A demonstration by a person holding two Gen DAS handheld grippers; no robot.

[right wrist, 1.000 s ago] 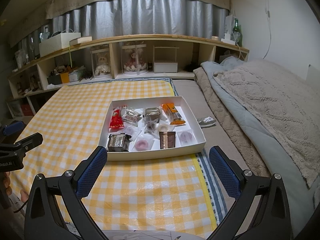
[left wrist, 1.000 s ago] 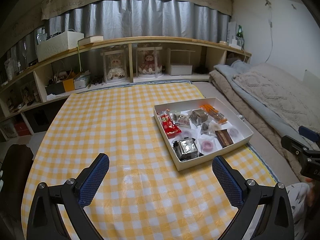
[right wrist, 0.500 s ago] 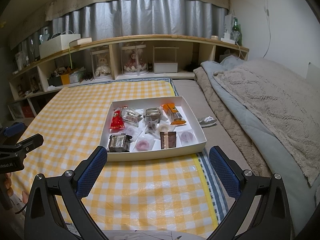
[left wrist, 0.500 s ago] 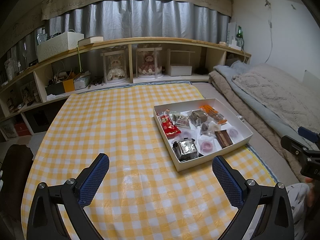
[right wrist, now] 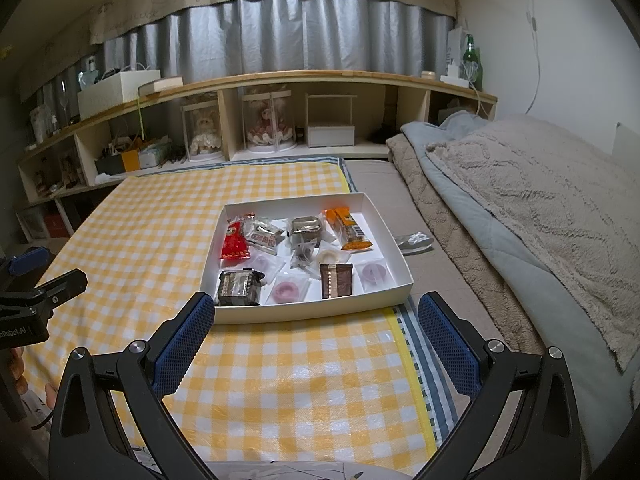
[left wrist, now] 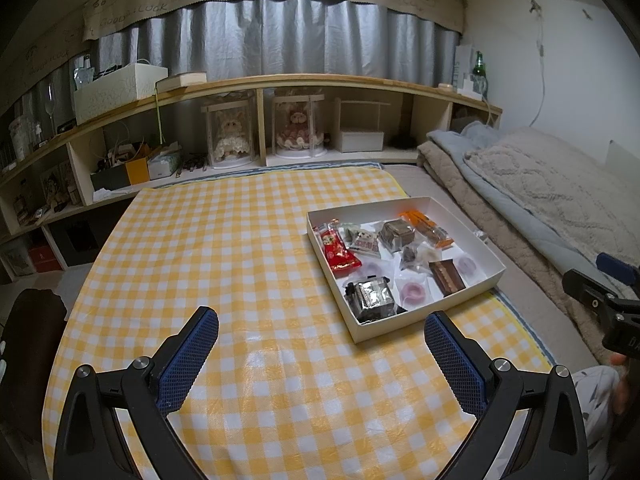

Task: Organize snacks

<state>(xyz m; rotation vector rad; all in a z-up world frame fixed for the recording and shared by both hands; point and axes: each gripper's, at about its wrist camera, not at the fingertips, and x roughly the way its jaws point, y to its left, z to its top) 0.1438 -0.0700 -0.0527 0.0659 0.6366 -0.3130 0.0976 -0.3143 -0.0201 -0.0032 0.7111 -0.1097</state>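
A shallow white box (left wrist: 424, 322) (right wrist: 312, 310) lies on a yellow checked cloth (left wrist: 224, 264) (right wrist: 144, 224) and holds several wrapped snacks: a red packet (left wrist: 338, 250) (right wrist: 235, 238), an orange packet (left wrist: 430, 226) (right wrist: 348, 228), a brown bar (left wrist: 447, 277) (right wrist: 337, 280), a silver pack (left wrist: 370, 298) (right wrist: 238, 288) and pink round sweets (left wrist: 414, 292) (right wrist: 286, 290). My left gripper (left wrist: 320, 334) is open and empty, low over the cloth left of the box. My right gripper (right wrist: 314, 314) is open and empty, just in front of the box's near wall.
A loose silver wrapper (right wrist: 414, 240) lies on the mattress right of the box. Folded blankets (right wrist: 532, 216) (left wrist: 532, 192) fill the right side. A low wooden shelf (left wrist: 280, 120) with doll cases, boxes and a green bottle (right wrist: 472, 60) runs along the back.
The right gripper has edged slightly forward toward the box. The left gripper has barely moved. Both stay open.
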